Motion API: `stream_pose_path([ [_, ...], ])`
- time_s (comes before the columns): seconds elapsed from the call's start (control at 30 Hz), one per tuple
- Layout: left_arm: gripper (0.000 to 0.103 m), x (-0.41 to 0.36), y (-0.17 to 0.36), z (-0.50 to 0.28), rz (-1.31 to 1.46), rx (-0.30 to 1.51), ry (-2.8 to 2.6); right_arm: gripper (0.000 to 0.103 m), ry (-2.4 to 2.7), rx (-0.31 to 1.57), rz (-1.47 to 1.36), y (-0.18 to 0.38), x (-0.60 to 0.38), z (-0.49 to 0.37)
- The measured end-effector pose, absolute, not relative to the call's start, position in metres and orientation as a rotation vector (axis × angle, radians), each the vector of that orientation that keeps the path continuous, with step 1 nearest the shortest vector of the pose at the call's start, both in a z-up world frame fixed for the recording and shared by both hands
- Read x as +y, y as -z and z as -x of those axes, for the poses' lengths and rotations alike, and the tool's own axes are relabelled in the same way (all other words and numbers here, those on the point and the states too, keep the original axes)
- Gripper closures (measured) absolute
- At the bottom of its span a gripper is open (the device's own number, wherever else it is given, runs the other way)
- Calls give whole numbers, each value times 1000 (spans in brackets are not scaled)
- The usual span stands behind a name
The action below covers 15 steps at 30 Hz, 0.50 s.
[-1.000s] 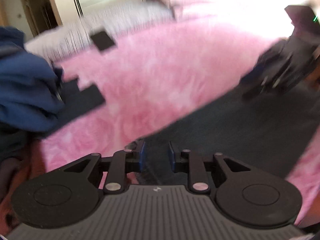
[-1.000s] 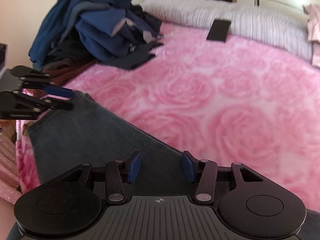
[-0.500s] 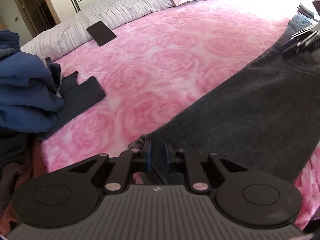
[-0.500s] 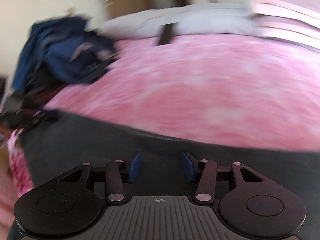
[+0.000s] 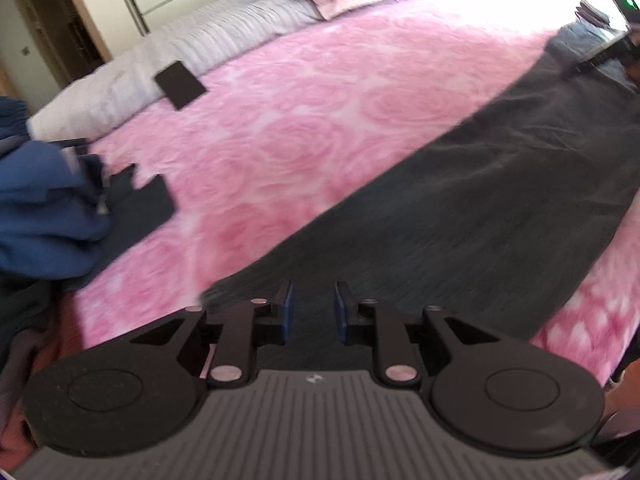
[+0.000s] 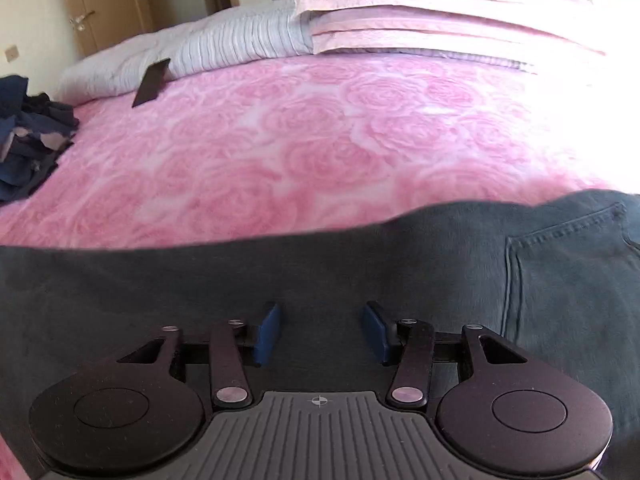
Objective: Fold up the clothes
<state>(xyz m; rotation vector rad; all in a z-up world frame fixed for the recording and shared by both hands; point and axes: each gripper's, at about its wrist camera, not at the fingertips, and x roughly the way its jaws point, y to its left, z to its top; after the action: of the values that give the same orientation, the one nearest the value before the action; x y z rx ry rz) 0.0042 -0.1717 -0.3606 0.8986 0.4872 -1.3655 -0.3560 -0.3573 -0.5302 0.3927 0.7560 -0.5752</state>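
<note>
Dark grey jeans (image 5: 480, 208) lie stretched flat across the near side of a pink rose-patterned bed. My left gripper (image 5: 312, 312) hovers open over the leg end of the jeans, with nothing between its blue pads. My right gripper (image 6: 320, 332) is open above the jeans (image 6: 280, 276) near the waist end, where a back pocket (image 6: 560, 264) shows to its right. The right gripper also shows in the left wrist view (image 5: 600, 48), at the far right over the jeans' waist.
A pile of blue and dark clothes (image 5: 44, 216) lies at the left of the bed; it also shows in the right wrist view (image 6: 28, 144). A black flat object (image 5: 180, 90) leans on the grey striped pillow (image 6: 224, 48). Pink folded pillows (image 6: 440, 12) are stacked at the head.
My left gripper was shut on the jeans' leg end and has now opened, letting go. My right gripper has swung right along the jeans towards the waist, still open.
</note>
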Motion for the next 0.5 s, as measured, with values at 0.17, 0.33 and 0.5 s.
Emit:
stream_pose_path([
  [0.17,85,-194,361,21,-912,470,1401,54,576,737,-358,520,-380,341],
  [0.33,83,-219,369,52,-963,463,1483,56,608,732,-336,524,-394,363],
  [0.5,82,-238,380,55,-961,478,1473,103,620,691,-408,524,-431,397],
])
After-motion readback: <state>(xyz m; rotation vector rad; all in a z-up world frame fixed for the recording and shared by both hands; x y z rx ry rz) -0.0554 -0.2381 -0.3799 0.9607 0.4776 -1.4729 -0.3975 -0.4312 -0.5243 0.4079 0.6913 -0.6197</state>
